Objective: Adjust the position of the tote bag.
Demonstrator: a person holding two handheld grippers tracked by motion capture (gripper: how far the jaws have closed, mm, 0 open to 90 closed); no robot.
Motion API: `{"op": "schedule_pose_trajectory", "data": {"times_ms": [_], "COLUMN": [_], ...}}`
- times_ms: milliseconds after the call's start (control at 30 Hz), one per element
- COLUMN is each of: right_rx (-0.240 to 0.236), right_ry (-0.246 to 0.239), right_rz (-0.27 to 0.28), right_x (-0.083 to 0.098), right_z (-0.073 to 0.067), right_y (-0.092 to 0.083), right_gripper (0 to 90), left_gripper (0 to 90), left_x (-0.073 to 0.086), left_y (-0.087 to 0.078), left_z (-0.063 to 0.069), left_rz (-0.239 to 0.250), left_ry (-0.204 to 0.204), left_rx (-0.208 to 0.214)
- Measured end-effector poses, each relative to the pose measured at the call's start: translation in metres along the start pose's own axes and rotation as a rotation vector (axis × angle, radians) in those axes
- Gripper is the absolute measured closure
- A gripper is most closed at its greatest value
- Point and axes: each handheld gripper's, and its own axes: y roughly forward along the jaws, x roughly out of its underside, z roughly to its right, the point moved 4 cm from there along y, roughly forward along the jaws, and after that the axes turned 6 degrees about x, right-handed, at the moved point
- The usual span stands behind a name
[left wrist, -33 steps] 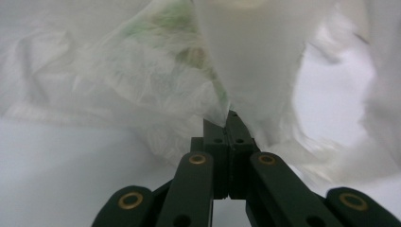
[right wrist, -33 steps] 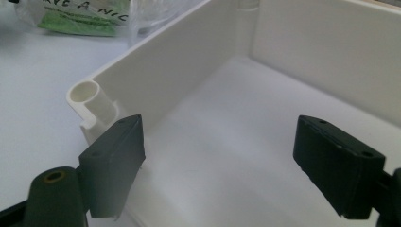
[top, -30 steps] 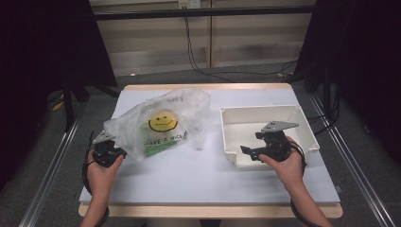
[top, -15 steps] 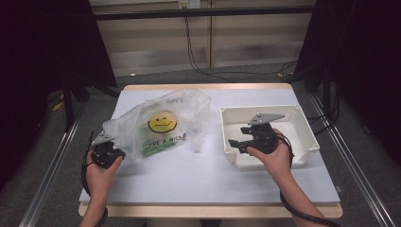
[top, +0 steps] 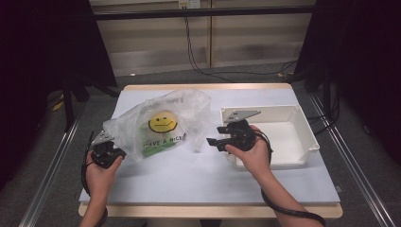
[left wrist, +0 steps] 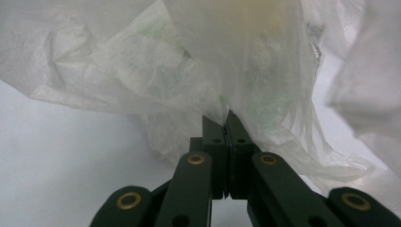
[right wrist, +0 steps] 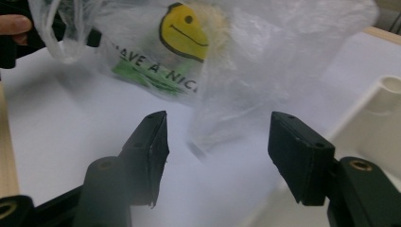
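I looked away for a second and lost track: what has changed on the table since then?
The right gripper has moved left, off the white bin toward the plastic bag. Its jaws have just been closing but stand apart, nothing pressed between them. The left gripper stayed put, clamped on the bag's edge. Bag and bin lie as before.

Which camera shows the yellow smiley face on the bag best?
The right gripper view: the smiley face is close and sharp on the plastic bag. The high view shows it small; the left gripper view gives just a yellow blur.
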Motion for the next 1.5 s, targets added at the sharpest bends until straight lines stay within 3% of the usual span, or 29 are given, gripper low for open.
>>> {"op": "schedule_pose_trajectory", "data": {"times_ms": [367, 600, 1100, 1367, 1500], "right_rx": [-0.072, -0.097, -0.095, -0.086, -0.085], "right_ry": [-0.030, -0.022, -0.026, -0.028, -0.055], "right_rz": [-0.039, -0.055, -0.062, -0.079, -0.081], "right_x": [-0.010, -0.009, -0.005, 0.000, 0.001], "right_z": [-0.043, -0.056, -0.055, -0.050, -0.047], "right_y": [0.047, 0.076, 0.115, 0.136, 0.147], "right_gripper": [43.4, 44.4, 43.7, 35.8, 26.8], "left_gripper": [89.0, 88.8, 88.8, 88.9, 88.9], "left_x": [0.000, -0.001, -0.002, -0.002, -0.002], "left_y": [0.000, 0.000, 0.002, 0.002, 0.003], "left_z": [0.001, 0.002, 0.003, 0.004, 0.004], "left_rz": [0.000, 0.005, -0.002, -0.003, -0.003], "left_ry": [-0.002, -0.002, 0.002, 0.002, 0.002], "left_rx": [0.006, 0.011, 0.018, 0.020, 0.020]}}
